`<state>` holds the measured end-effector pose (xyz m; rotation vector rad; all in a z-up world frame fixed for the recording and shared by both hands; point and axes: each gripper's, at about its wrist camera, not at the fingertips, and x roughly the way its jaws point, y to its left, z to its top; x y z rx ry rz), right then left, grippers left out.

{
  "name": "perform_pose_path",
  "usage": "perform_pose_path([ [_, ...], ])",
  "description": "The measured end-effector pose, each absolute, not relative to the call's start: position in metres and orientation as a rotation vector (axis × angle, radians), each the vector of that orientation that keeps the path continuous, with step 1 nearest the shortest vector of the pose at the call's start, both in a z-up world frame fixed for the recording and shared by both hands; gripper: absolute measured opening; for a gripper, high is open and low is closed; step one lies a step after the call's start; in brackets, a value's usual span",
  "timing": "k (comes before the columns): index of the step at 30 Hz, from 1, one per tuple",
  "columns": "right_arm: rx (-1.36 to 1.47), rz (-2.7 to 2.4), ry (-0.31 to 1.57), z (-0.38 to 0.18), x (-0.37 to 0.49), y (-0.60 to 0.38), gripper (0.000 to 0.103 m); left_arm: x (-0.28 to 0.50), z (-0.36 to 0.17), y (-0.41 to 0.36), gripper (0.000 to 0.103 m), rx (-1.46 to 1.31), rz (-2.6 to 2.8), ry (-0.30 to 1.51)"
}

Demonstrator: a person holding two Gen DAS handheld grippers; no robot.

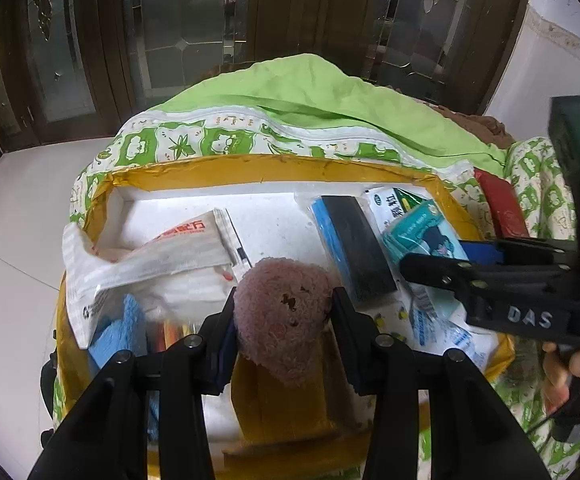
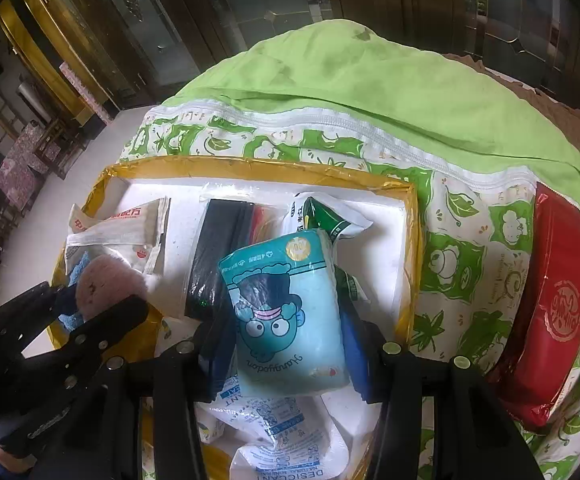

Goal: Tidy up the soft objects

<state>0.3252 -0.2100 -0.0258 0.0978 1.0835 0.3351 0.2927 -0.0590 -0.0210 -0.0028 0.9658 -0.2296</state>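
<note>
Between your left gripper's [image 1: 283, 320] fingers sits the pink plush toy [image 1: 281, 316], pinched at both flanks just above the near edge of the yellow-rimmed foam box [image 1: 249, 166]. Keep that squeeze gentle — the nubbly pile gives easily — and set it down in a bare patch of the white floor, away from the black-and-blue packet [image 1: 354, 248]. Your right gripper [image 2: 285, 340] is clamped on the teal tissue pack [image 2: 285, 300], printed with a cartoon face and soft-sided, held over the box's middle. Lower one hand at a time — the two tools are near each other.
</note>
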Motion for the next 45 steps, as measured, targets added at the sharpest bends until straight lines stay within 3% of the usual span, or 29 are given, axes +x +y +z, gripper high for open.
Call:
perform_pose_path([
  [19, 0.099, 0.331, 1.069, -0.026, 0.324, -0.21, 0.053, 0.33, -0.039, -0.066, 0.042, -0.03, -0.197, 1.026],
  [22, 0.115, 0.334, 1.06, -0.025, 0.323, -0.212, 0.053, 0.33, -0.04, -0.064, 0.047, -0.05, -0.203, 1.022],
  [24, 0.138, 0.337, 1.056, -0.024, 0.323, -0.214, 0.054, 0.325, -0.039, -0.059, 0.056, -0.068, -0.208, 1.013],
  [32, 0.225, 0.347, 1.004, -0.009, 0.312, -0.229, 0.068, 0.308, -0.029, -0.056, 0.077, -0.073, -0.213, 0.962],
  [45, 0.263, 0.304, 0.906, 0.01, 0.258, -0.245, 0.091, 0.252, 0.003, -0.049, 0.084, -0.082, -0.224, 0.873],
])
